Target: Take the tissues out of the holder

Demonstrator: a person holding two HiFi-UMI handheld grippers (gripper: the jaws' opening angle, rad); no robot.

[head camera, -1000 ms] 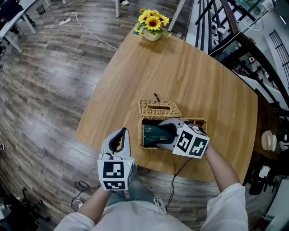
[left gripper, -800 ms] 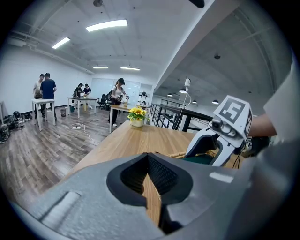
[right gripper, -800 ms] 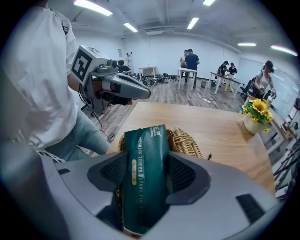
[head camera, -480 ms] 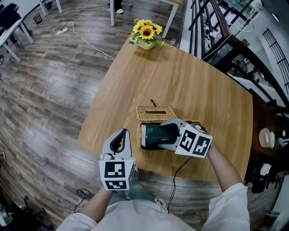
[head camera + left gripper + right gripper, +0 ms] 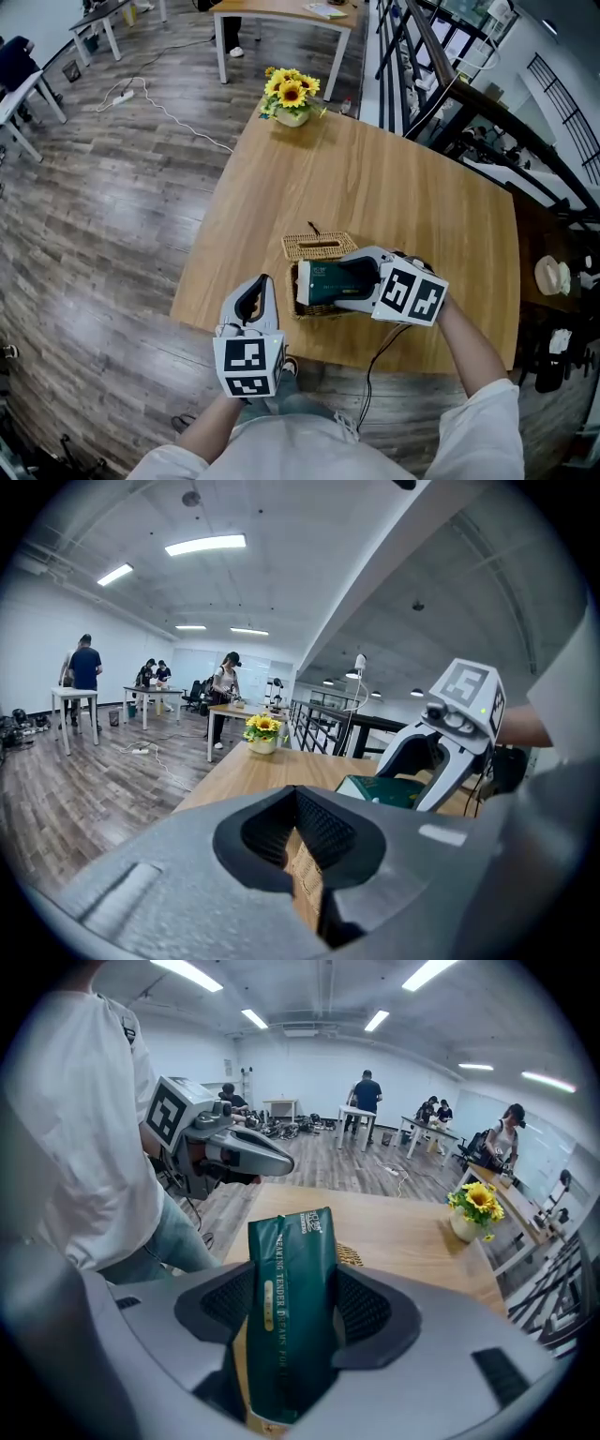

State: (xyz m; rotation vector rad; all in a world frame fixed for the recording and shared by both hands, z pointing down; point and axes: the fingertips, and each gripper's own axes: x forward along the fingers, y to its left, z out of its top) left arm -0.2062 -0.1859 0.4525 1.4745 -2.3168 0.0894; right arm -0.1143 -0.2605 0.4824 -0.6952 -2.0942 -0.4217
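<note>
A dark green tissue pack (image 5: 330, 279) sits crosswise over the open wicker holder (image 5: 302, 307). My right gripper (image 5: 334, 281) is shut on it. In the right gripper view the pack (image 5: 286, 1279) stands upright, pressed between both pads of the right gripper (image 5: 292, 1335), with a bit of wicker (image 5: 352, 1256) behind it. The holder's wicker lid (image 5: 320, 246) lies on the table just beyond. My left gripper (image 5: 255, 298) hovers off the table's near edge, left of the holder, shut on nothing. From the left gripper view the pack (image 5: 380, 790) and the right gripper (image 5: 441, 752) show ahead.
The wooden table (image 5: 375, 187) carries a vase of sunflowers (image 5: 290, 97) at its far corner. A black cable (image 5: 375, 352) hangs over the near edge under my right arm. A railing (image 5: 450, 84) runs along the table's right; people stand at desks (image 5: 155, 691) far off.
My right gripper has lifted the green pack a little higher over the holder. The left gripper has stayed about where it was.
</note>
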